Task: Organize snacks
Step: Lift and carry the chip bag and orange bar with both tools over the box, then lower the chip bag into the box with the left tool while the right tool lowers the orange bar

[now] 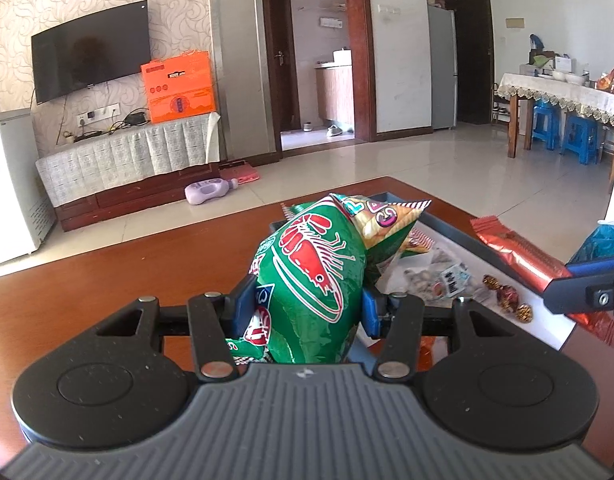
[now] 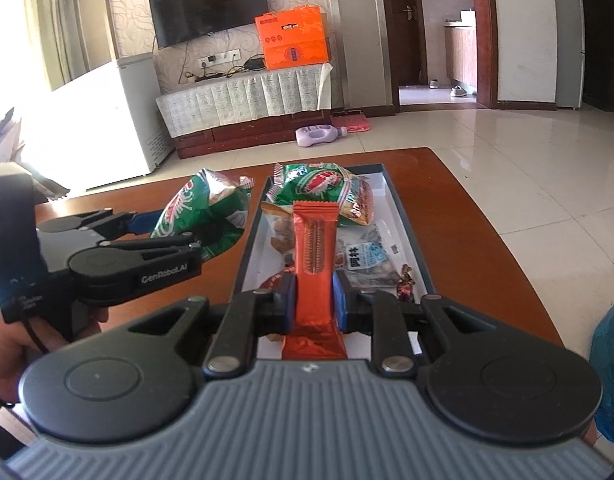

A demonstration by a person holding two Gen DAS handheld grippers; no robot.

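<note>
My left gripper (image 1: 307,304) is clamped on a green snack bag (image 1: 311,272) printed with a red shrimp, held above the tabletop (image 2: 467,216) just left of the tray (image 2: 403,216). My right gripper (image 2: 314,300) is closed tight on an orange wrapped bar (image 2: 314,248) over the tray's near end. "GenRoboAI" reads on the left gripper's arm. A small white packet (image 2: 367,258) in the tray carries Chinese characters I cannot make out.
</note>
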